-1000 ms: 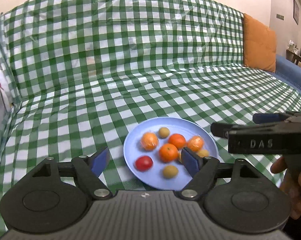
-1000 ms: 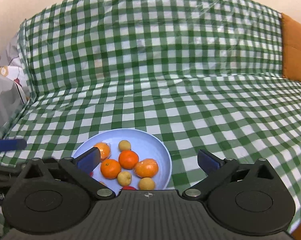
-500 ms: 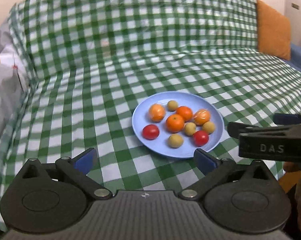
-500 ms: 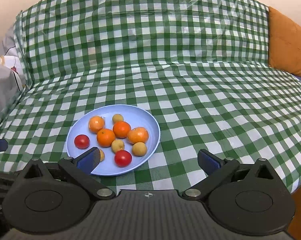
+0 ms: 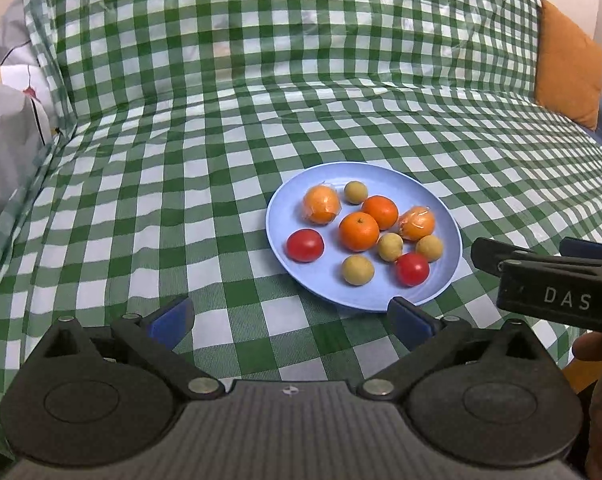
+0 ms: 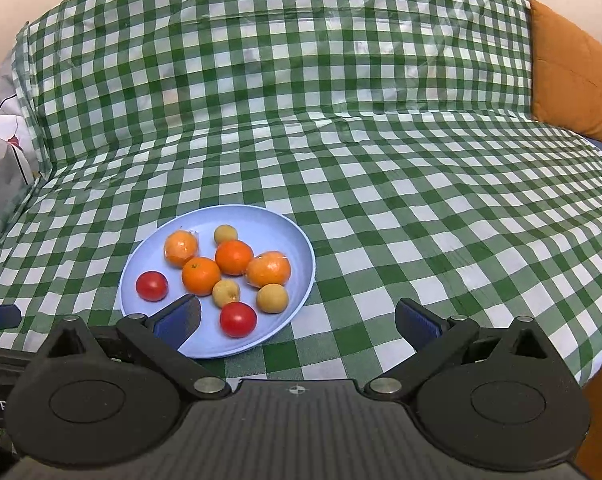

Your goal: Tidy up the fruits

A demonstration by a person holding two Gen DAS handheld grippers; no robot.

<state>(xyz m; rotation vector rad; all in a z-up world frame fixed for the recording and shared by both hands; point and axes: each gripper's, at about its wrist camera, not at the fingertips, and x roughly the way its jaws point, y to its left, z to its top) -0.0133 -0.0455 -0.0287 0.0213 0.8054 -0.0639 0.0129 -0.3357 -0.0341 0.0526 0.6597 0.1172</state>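
A blue plate (image 5: 449, 276) sits on a sofa seat draped in a green-and-white checked cloth (image 5: 221, 160), and all the fruit lies on it: four oranges, two of them in clear wrap, two red tomatoes and four small yellow-brown fruits, perhaps longans.

The left tool (image 5: 289, 320) stands wide with nothing between its pads; the plate lies ahead of it and to its right, its near rim just beyond the right-hand pad. The right tool (image 6: 297, 320) is equally wide and empty, and for it the plate lies ahead and to the left, with its left-hand pad overlapping the near rim in that view.

The near tomato (image 6: 238, 319) lies closest to the right tool, just off its left pad, so the right hand looks better placed for that one. The far-side tomato (image 5: 305, 245) sits towards the left tool's side of the plate. The fruits are round, so no grip axis matters; crowding does, since the near tomato touches a yellow fruit (image 6: 226, 293).
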